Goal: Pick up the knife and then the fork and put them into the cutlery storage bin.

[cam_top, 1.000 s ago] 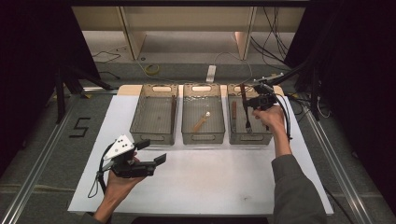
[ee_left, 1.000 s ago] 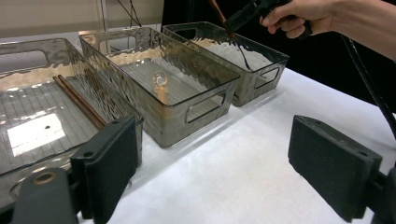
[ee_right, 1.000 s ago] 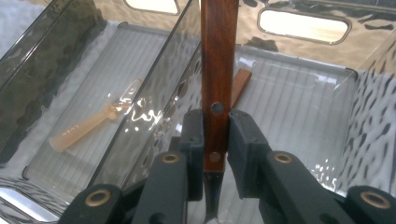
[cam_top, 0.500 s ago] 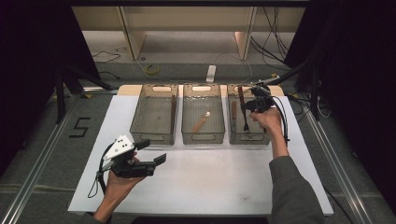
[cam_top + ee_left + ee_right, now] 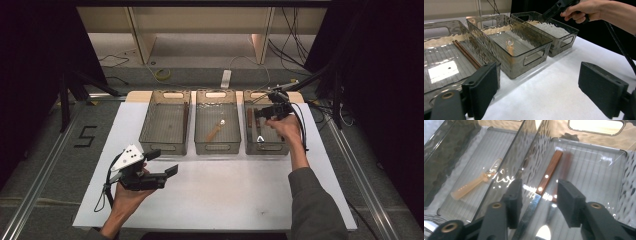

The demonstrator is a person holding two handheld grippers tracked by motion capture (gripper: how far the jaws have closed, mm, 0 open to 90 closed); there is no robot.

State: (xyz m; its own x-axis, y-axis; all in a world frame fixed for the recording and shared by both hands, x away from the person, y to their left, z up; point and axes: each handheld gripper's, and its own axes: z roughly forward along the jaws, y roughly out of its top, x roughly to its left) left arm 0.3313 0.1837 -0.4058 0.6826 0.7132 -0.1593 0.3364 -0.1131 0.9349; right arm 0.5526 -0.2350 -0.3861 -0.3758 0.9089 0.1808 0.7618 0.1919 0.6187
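Knife (image 5: 541,191) with a wooden handle lies flat on the floor of the right bin (image 5: 287,145), along that bin's left wall, blade toward the near end; the right gripper (image 5: 537,195) hangs over it inside the bin, jaws apart and straddling the spot where handle meets blade, touching nothing as far as the right gripper view shows; the step in hand looks like the reach for a pick-up, and the next move would call for a short drop so both pads flank the handle, then a squeeze across its narrow width; the left gripper (image 5: 159,166) waits low over the near left of the white table (image 5: 225,200), jaws wide apart and empty; a pale spoon (image 5: 475,183) lies in the middle bin (image 5: 217,146), chopsticks (image 5: 466,54) in the left bin (image 5: 165,145).
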